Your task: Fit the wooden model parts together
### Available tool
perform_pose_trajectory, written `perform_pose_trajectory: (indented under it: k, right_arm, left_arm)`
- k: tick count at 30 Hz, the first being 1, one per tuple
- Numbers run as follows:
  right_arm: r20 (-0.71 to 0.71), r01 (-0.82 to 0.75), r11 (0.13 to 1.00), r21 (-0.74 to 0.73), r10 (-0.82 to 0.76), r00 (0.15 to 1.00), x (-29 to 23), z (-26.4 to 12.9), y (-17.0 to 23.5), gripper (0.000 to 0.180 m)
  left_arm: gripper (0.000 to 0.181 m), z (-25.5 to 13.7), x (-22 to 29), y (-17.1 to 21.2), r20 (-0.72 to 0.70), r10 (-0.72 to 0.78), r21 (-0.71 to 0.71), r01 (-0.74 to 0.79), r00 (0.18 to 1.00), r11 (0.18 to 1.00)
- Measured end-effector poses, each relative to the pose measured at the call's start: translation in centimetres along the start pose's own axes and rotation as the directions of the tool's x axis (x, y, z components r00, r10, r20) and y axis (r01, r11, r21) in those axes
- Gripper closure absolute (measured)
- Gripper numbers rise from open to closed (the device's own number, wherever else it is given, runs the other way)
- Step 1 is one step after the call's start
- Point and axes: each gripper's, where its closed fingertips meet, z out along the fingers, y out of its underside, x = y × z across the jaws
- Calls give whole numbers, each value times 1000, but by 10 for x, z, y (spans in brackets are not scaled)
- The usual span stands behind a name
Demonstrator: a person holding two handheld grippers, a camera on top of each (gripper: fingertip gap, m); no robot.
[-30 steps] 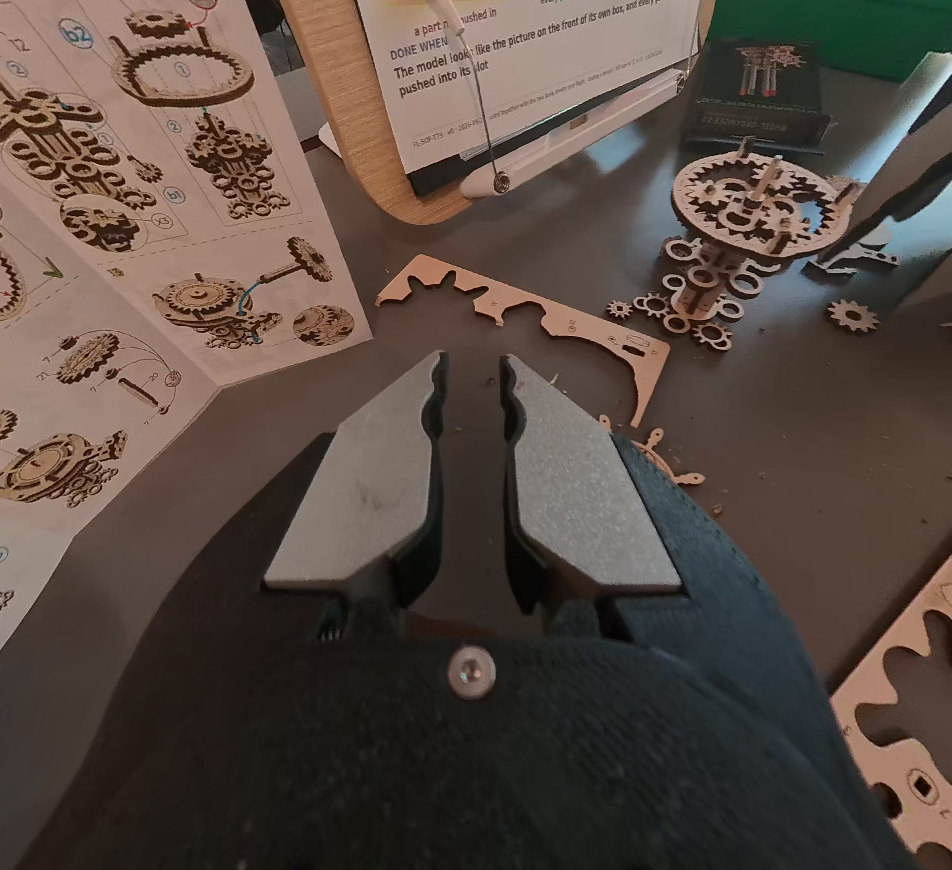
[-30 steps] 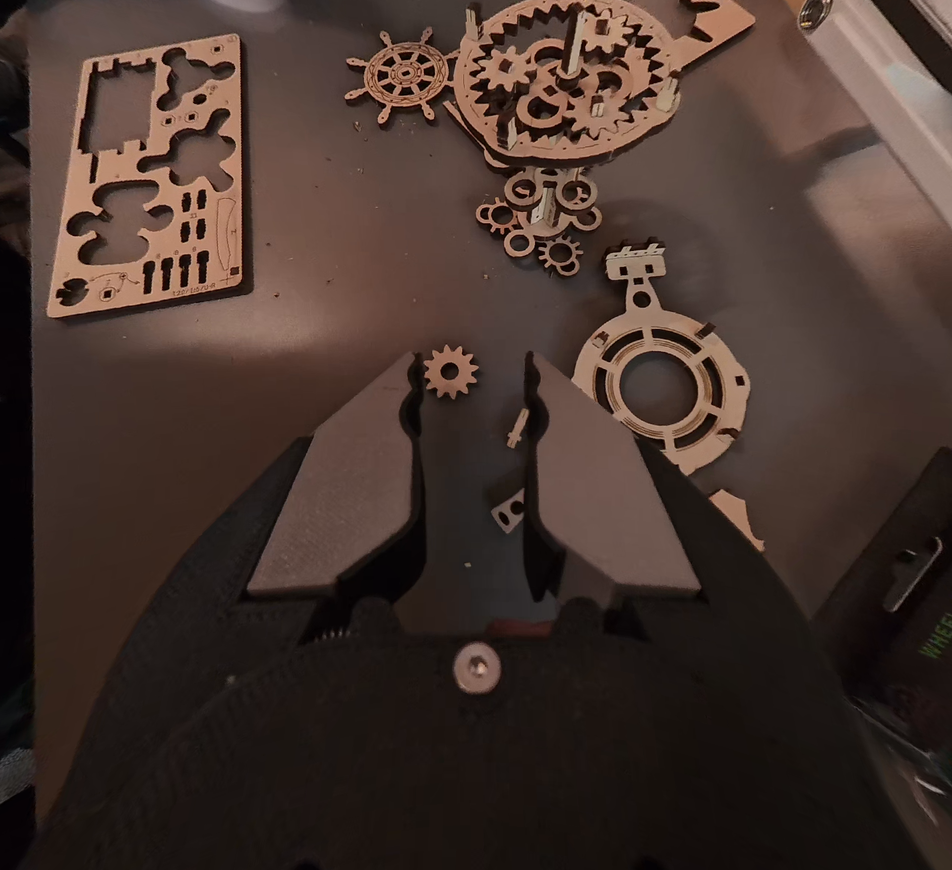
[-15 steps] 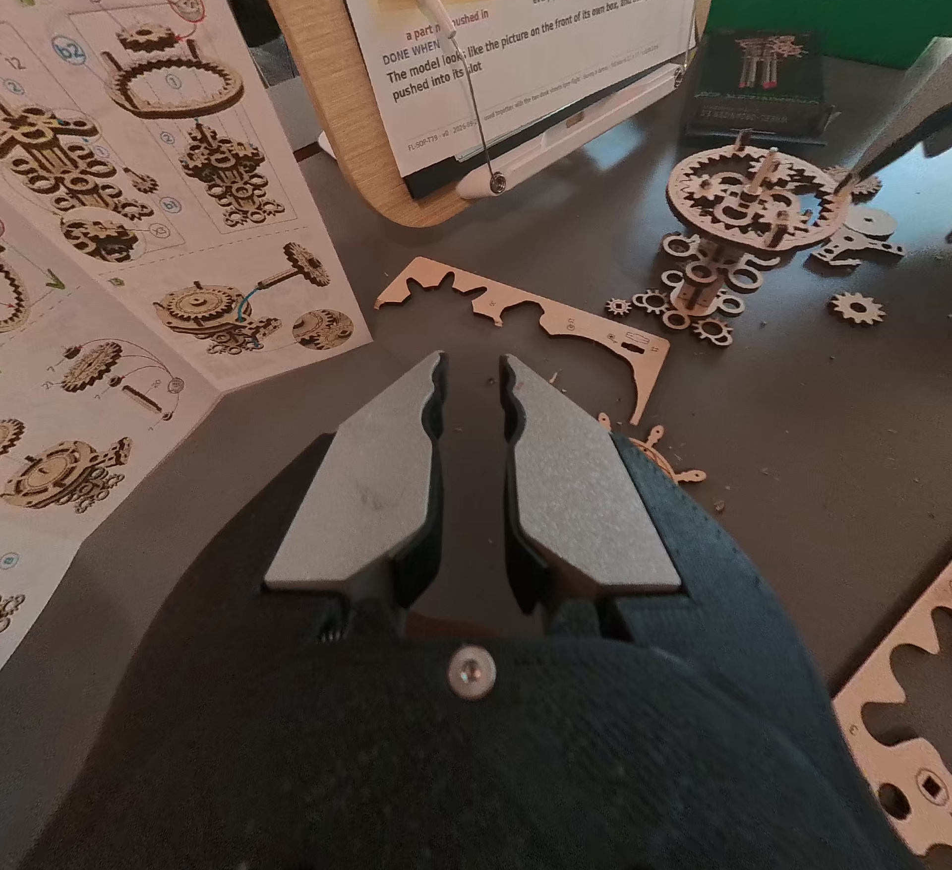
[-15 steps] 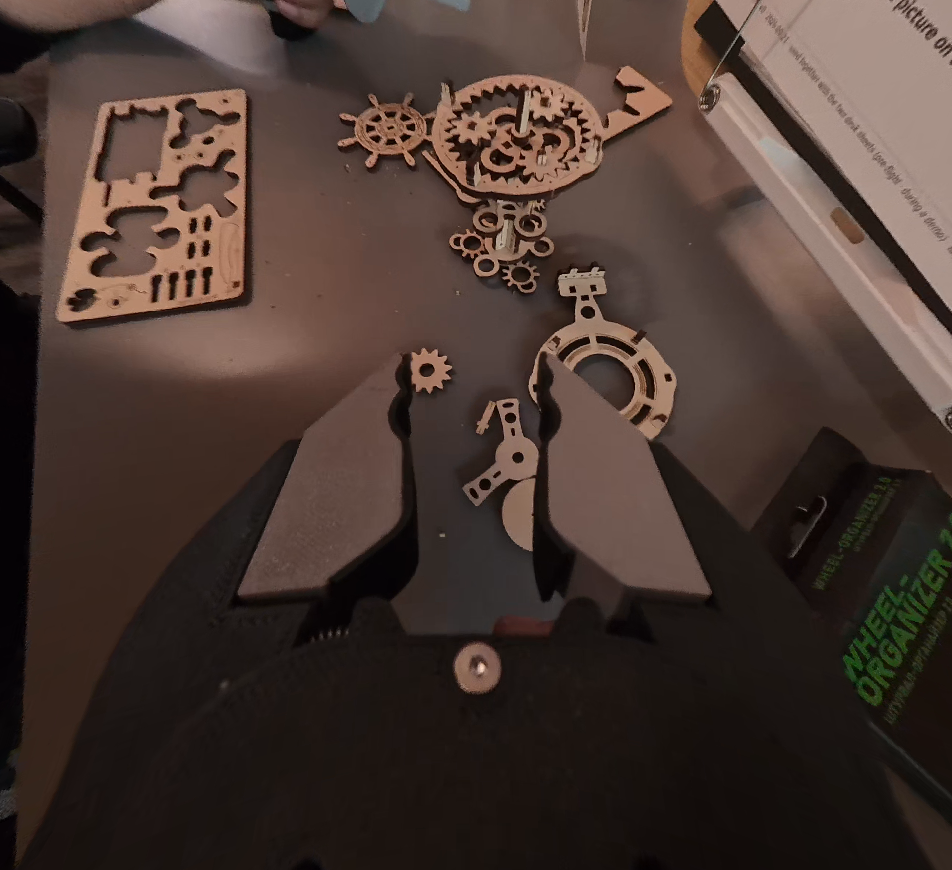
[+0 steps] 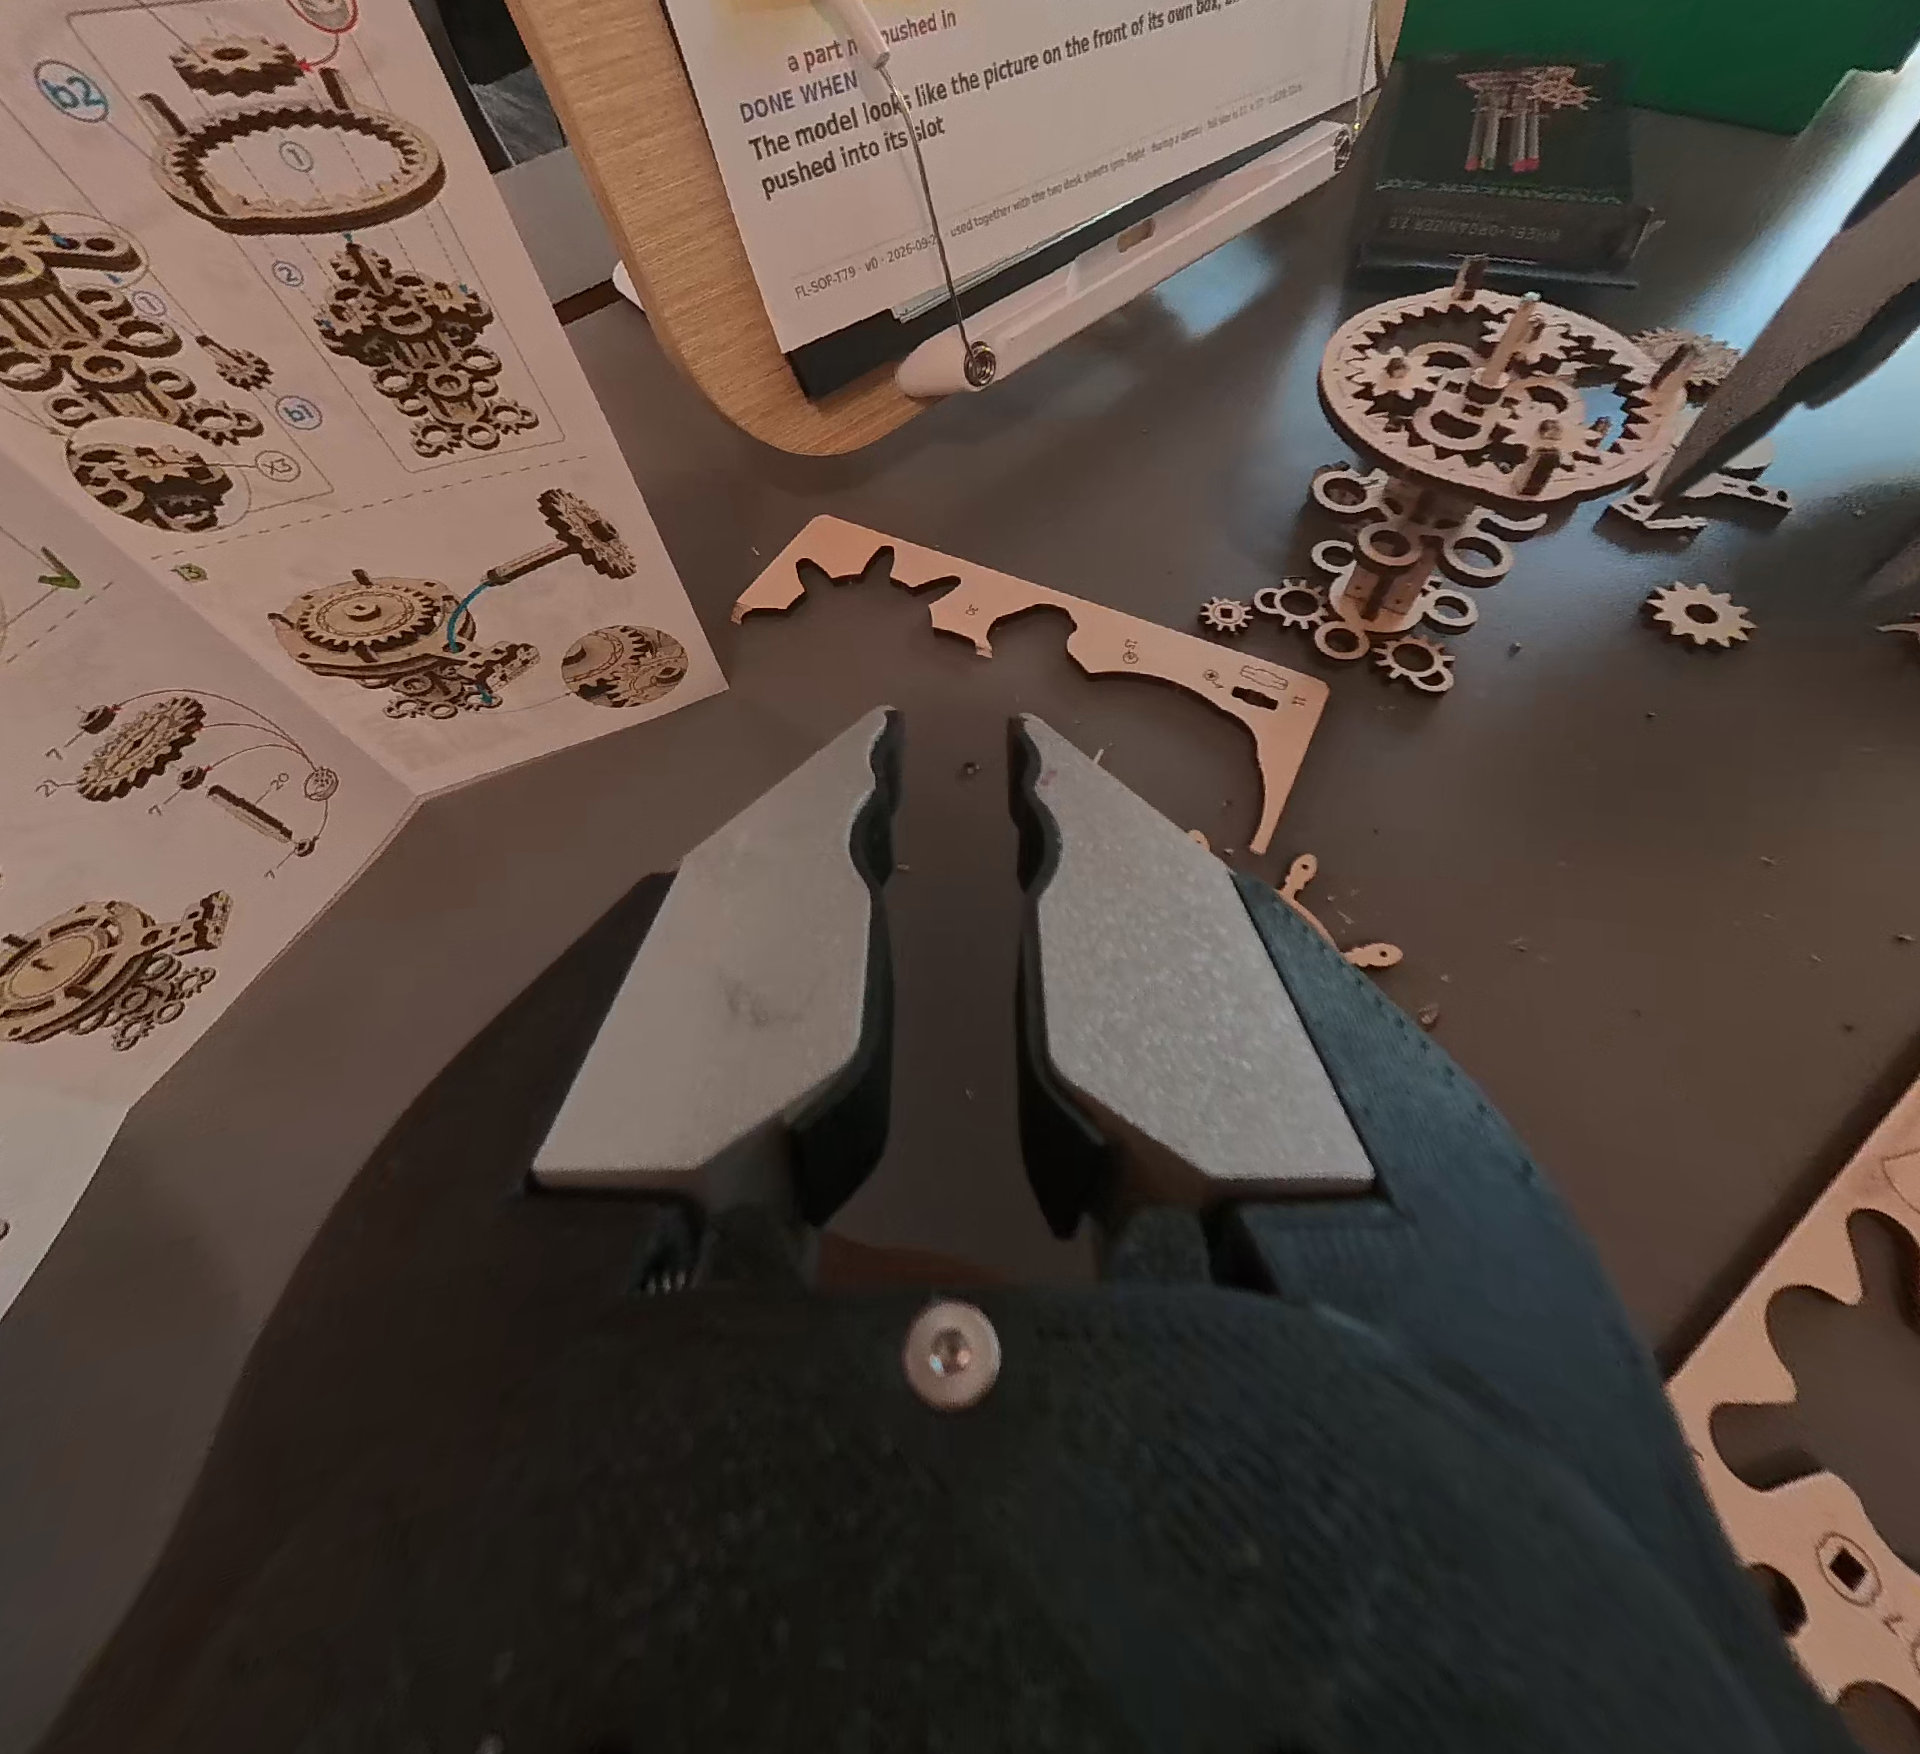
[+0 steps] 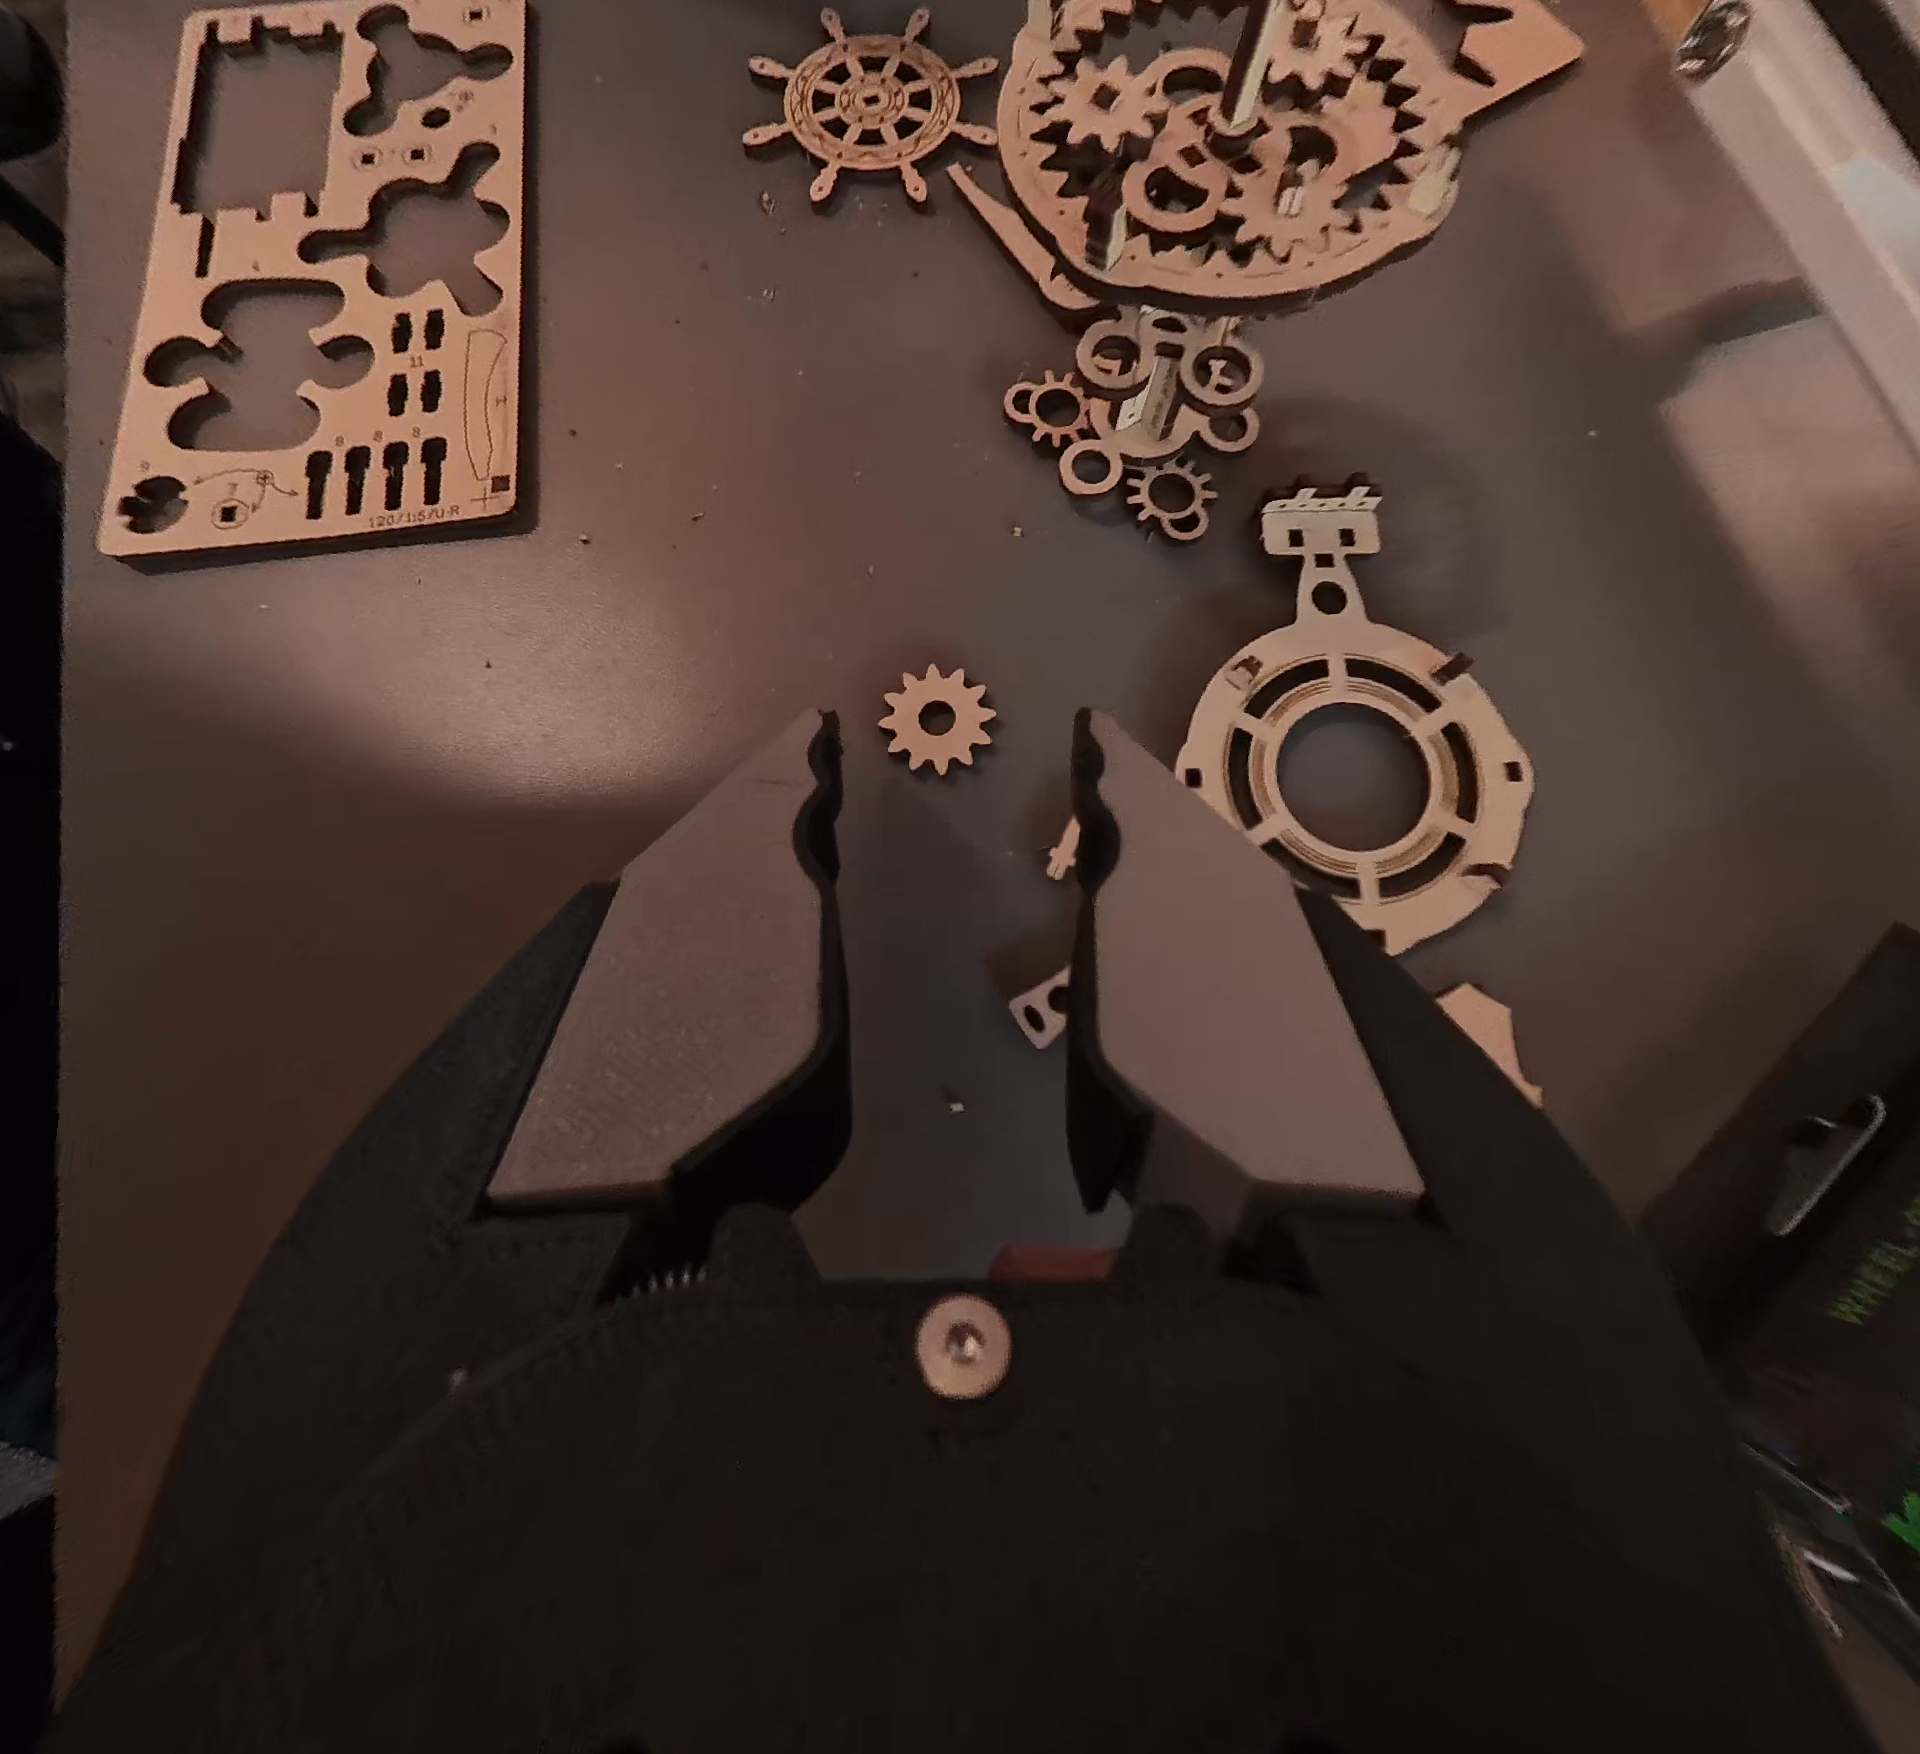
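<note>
Gears and loose wooden pieces lie spread over the dark table [image 6: 727, 665], and neither of our tools has hold of any. Our right gripper [image 6: 954, 748] hangs above the table with its jaws apart and nothing between them; the small gear [image 6: 937, 720] lies flat just ahead of the gap, so we judge it the likeliest piece to pick up. A thin lever piece [image 6: 1044, 1013] is partly hidden under the right finger [image 6: 1195, 977], and we cannot tell whether they touch.

Our left gripper [image 5: 951, 748] is also empty, its jaws a narrow gap apart over bare table, near the curved offcut [image 5: 1039, 634]. We judge it is waiting, pointed toward the folded instruction sheet [image 5: 260, 354] and the propped card stand [image 5: 582, 94], which stand upright where we can read them while working.

The half-built gear model [image 6: 1226, 135] stands near the far edge, its toothed ring uppermost with smaller gears seated inside and pegs sticking up. Just beside it lies the ship's wheel [image 6: 868, 106]; nearer us, the round frame with a stalk [image 6: 1351, 769] lies flat.

The punched-out sheet [image 6: 312, 270] to the left holds only empty cutouts as far as we can see. A dark box [image 5: 1507, 166] lies behind the model; what is inside does not show.
</note>
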Motion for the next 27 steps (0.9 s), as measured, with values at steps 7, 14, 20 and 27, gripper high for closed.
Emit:
perform_pose_trajectory:
  k: [7,14,20,27]
  right_arm:
    - [0,13,998,-54,-13,1000,-3,16,7,152]
    - [-33,8,1000,15,-7,999,5,7,-10,158]
    - [-18,-6,982,187,10,1000,22,-27,-76,159]
    - [-66,198,980,-15,-198,978,35,-5,-110,159]
  left_arm:
    - [163,0,2,0,-6,7,-2,-7,1000,1000]
    - [163,0,3,0,-8,13,-2,-13,1000,1000]
    - [163,1,3,1,-12,5,-4,-6,1000,1000]
    - [163,0,2,1,-22,-8,-4,8,1000,1000]
